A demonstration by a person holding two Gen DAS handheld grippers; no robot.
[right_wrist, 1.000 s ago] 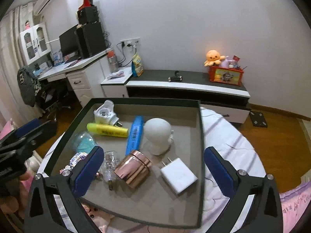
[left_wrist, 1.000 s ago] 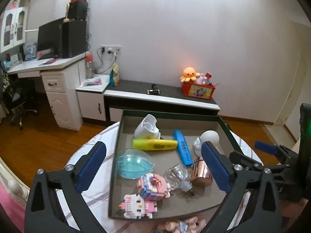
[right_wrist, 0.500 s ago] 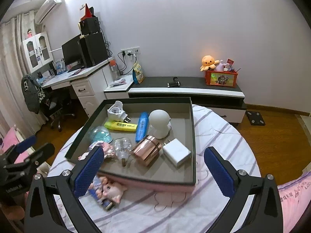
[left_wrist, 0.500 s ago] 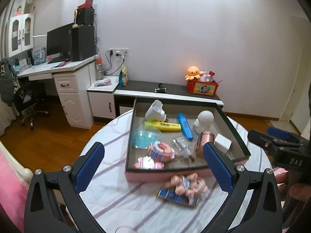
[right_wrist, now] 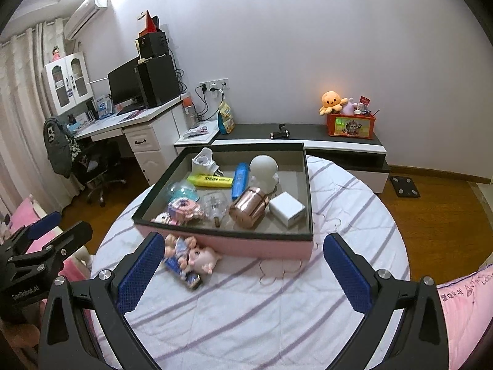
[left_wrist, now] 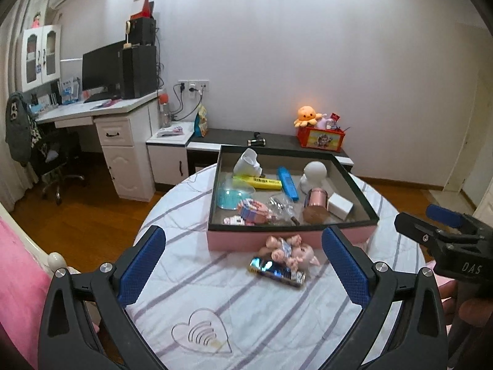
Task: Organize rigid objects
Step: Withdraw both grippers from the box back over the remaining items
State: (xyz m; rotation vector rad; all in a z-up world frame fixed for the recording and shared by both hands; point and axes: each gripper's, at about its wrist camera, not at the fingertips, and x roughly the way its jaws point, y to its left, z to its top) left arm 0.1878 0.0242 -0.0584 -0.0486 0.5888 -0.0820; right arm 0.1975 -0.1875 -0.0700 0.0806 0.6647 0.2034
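Though crowded, pink-walled tray upright

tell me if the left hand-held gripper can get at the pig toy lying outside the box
Probably yes. The left hand-held gripper is open and empty, and the pig toy lies uncovered on the tablecloth just ahead, though the pink box stands close behind it.

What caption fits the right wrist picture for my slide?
Open right gripper hovers over a striped table; pink tray full of trinkets, pig toy outside.
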